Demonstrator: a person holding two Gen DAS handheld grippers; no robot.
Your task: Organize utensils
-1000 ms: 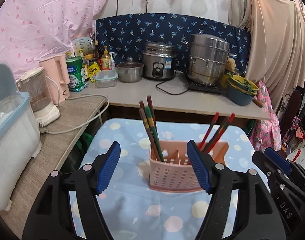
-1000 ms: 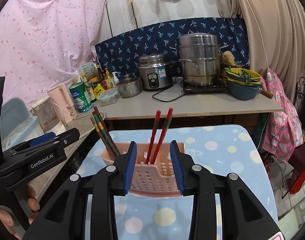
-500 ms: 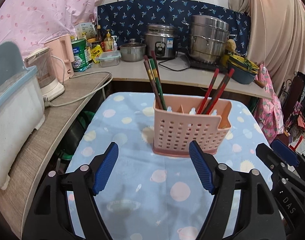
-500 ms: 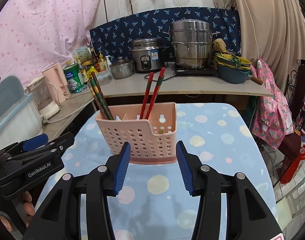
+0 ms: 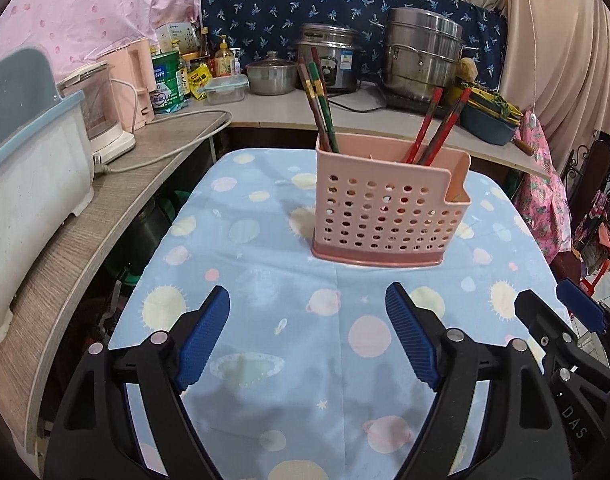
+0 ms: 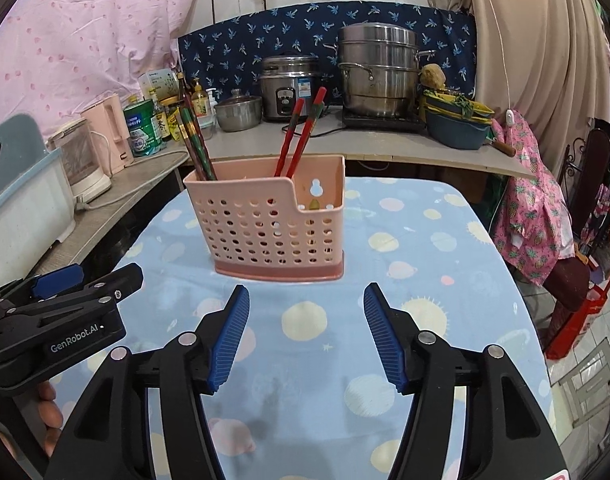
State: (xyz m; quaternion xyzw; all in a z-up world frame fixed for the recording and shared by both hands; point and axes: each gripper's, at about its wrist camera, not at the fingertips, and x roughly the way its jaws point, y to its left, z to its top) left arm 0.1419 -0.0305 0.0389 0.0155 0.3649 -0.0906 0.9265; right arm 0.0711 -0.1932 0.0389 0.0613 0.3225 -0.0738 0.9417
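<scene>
A pink perforated utensil holder [image 5: 389,216] stands upright on the blue planet-print tablecloth [image 5: 265,280]; it also shows in the right wrist view [image 6: 273,224]. Green-and-brown chopsticks [image 5: 319,100] lean in its left compartment and red chopsticks [image 5: 437,128] in the middle one; both pairs show in the right wrist view, the green-and-brown chopsticks [image 6: 195,140] and the red chopsticks [image 6: 301,132]. My left gripper [image 5: 307,344] is open and empty, held back from the holder. My right gripper [image 6: 305,336] is open and empty, also short of the holder.
A counter [image 5: 265,108] behind the table carries a rice cooker [image 5: 331,62], a steel steamer pot [image 5: 423,56], jars and a pink kettle [image 5: 131,80]. A white-and-blue bin [image 5: 29,152] sits on the left shelf. Clothes hang on a chair at the right [image 6: 533,208].
Both grippers have drawn back from the holder and now sit lower and farther from it. The right gripper's jaws have opened wider. The holder and chopsticks have not moved.
</scene>
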